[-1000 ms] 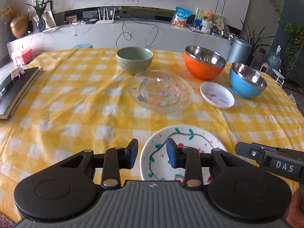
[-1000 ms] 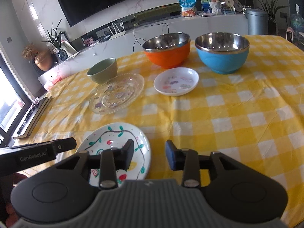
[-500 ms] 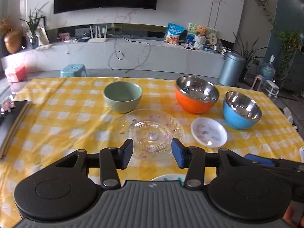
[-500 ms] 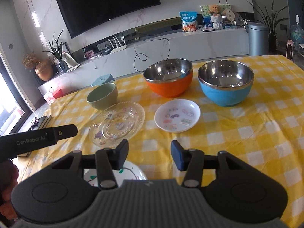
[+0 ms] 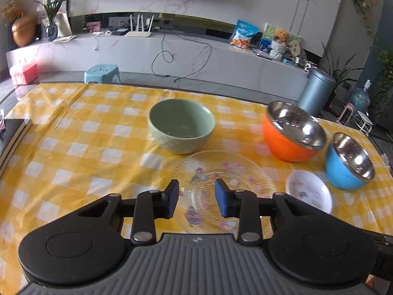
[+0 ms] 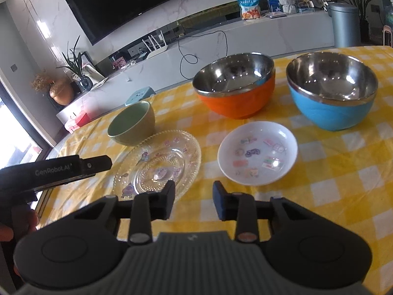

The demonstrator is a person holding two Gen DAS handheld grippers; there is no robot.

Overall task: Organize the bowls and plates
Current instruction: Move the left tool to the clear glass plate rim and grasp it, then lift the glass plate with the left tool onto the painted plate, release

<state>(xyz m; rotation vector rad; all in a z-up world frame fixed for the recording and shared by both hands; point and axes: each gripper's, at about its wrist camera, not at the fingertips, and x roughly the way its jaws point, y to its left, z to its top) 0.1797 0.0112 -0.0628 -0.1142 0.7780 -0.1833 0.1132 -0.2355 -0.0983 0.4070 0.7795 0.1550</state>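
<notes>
On the yellow-checked tablecloth point(image 5: 73, 147) stand a green bowl point(image 5: 181, 125) point(image 6: 132, 125), an orange steel-lined bowl point(image 5: 292, 132) point(image 6: 235, 91) and a blue steel-lined bowl point(image 5: 348, 162) point(image 6: 331, 93). In front of them lie a clear glass plate point(image 5: 226, 184) point(image 6: 159, 164) and a small white dish point(image 5: 309, 191) point(image 6: 258, 152). My left gripper point(image 5: 196, 201) hovers over the glass plate's near edge. Its jaws are closing on nothing. My right gripper point(image 6: 194, 201) hangs between the glass plate and the white dish, jaws closing, also empty.
A black book point(image 5: 12, 135) lies at the table's left edge. The left gripper's black body point(image 6: 56, 172) reaches in from the left, held by a hand point(image 6: 7, 231). Beyond the far table edge are a blue stool point(image 5: 102, 72) and a grey bin point(image 5: 315, 93).
Both grippers moved forward over the table, and the painted white plate dropped out of view beneath them. Both pairs of jaws spread wider, then narrowed again.
</notes>
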